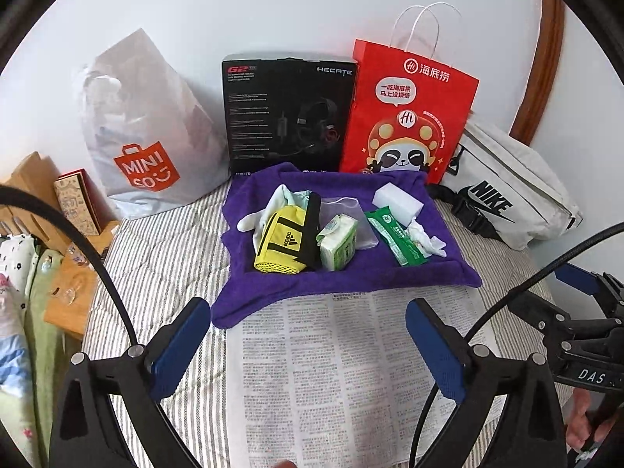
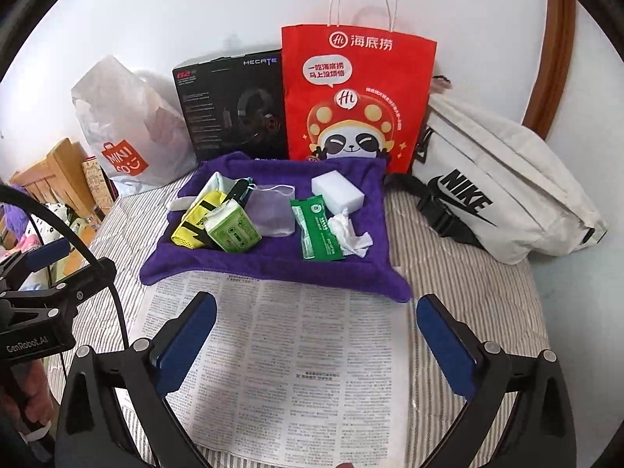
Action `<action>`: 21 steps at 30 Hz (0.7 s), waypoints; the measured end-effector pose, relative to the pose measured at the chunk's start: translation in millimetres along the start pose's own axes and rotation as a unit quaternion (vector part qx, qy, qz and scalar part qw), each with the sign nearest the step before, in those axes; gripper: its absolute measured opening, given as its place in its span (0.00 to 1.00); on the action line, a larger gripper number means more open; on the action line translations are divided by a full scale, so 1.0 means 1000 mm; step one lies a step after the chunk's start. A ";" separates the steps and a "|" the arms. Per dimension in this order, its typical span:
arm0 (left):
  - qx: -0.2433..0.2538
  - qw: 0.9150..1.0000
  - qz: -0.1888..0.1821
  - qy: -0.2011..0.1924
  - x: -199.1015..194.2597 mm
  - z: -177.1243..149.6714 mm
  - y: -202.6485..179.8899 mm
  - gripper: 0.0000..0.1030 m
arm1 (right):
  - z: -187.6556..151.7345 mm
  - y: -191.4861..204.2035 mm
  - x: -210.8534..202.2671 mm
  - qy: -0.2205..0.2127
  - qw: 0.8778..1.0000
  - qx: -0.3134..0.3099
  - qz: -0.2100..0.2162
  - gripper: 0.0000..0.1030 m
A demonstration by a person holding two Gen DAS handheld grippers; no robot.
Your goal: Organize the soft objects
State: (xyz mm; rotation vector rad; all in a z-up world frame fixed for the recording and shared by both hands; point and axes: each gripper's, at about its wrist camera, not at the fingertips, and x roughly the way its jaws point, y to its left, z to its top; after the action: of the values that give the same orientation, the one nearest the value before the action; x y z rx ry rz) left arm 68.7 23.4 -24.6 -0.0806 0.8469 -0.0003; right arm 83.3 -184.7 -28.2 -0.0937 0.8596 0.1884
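A purple towel (image 1: 343, 277) (image 2: 269, 265) lies on the striped bed and bears a yellow Adidas pouch (image 1: 279, 240) (image 2: 191, 228), a green tissue pack (image 1: 338, 241) (image 2: 233, 232), a clear mesh bag (image 1: 353, 214) (image 2: 271, 210), a green wipes packet (image 1: 394, 238) (image 2: 318, 230), a white sponge (image 1: 397, 201) (image 2: 337, 191), a crumpled tissue (image 1: 427, 238) (image 2: 351, 236) and a white cloth (image 1: 269, 206). My left gripper (image 1: 308, 343) is open and empty over the newspaper (image 1: 351, 370) in front of the towel. My right gripper (image 2: 316, 335) is open and empty over the newspaper (image 2: 296, 351) too.
Against the wall stand a Miniso plastic bag (image 1: 144, 132) (image 2: 121, 128), a black headset box (image 1: 288, 113) (image 2: 234, 109) and a red paper bag (image 1: 405, 117) (image 2: 355, 97). A white Nike bag (image 1: 507, 191) (image 2: 503, 195) lies at right. A wooden bedside stand (image 1: 70, 296) is at left.
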 end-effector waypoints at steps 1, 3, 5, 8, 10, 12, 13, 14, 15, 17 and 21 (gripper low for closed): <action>-0.001 1.000 0.001 -0.001 -0.002 -0.001 0.000 0.98 | 0.000 0.000 0.000 0.000 1.000 -0.001 -0.003 0.99; -0.002 1.000 0.006 -0.003 -0.006 -0.001 0.001 0.98 | 0.001 0.000 -0.001 0.002 1.000 -0.002 -0.008 0.99; -0.002 1.000 0.008 -0.004 -0.010 -0.001 0.000 0.98 | 0.000 -0.001 -0.003 0.003 1.000 -0.002 -0.010 0.99; -0.002 1.000 0.010 -0.004 -0.013 -0.001 -0.001 0.98 | 0.000 0.000 -0.005 0.004 1.000 -0.002 -0.012 0.99; 0.001 1.000 0.011 -0.005 -0.014 -0.001 -0.002 0.98 | 0.000 0.000 -0.005 0.004 1.000 -0.002 -0.012 0.99; 0.003 1.000 0.010 -0.006 -0.015 -0.002 -0.004 0.98 | -0.001 0.001 -0.005 0.005 1.000 -0.002 -0.013 0.99; 0.005 1.000 0.009 -0.005 -0.015 -0.002 -0.005 0.98 | -0.001 0.001 -0.005 0.006 1.000 -0.001 -0.013 0.99; 0.006 1.000 0.008 -0.004 -0.015 -0.002 -0.006 0.98 | -0.002 0.000 -0.005 0.008 1.000 0.000 -0.015 0.99; 0.006 1.000 0.009 -0.004 -0.015 -0.003 -0.006 0.98 | -0.002 -0.001 -0.004 0.009 1.000 0.001 -0.016 0.99; 0.003 1.000 0.011 -0.002 -0.015 -0.004 -0.006 0.98 | -0.003 -0.002 -0.004 0.011 1.000 0.005 -0.016 0.99; 0.000 1.000 0.013 -0.002 -0.015 -0.006 -0.004 0.98 | -0.005 -0.005 -0.006 0.010 1.000 0.013 -0.016 0.99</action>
State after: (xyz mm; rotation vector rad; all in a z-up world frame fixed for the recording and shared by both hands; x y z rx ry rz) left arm 54.2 19.0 -16.6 -0.0701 0.8435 0.0234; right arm 77.2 -191.4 -26.7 -0.0854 0.8798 0.1458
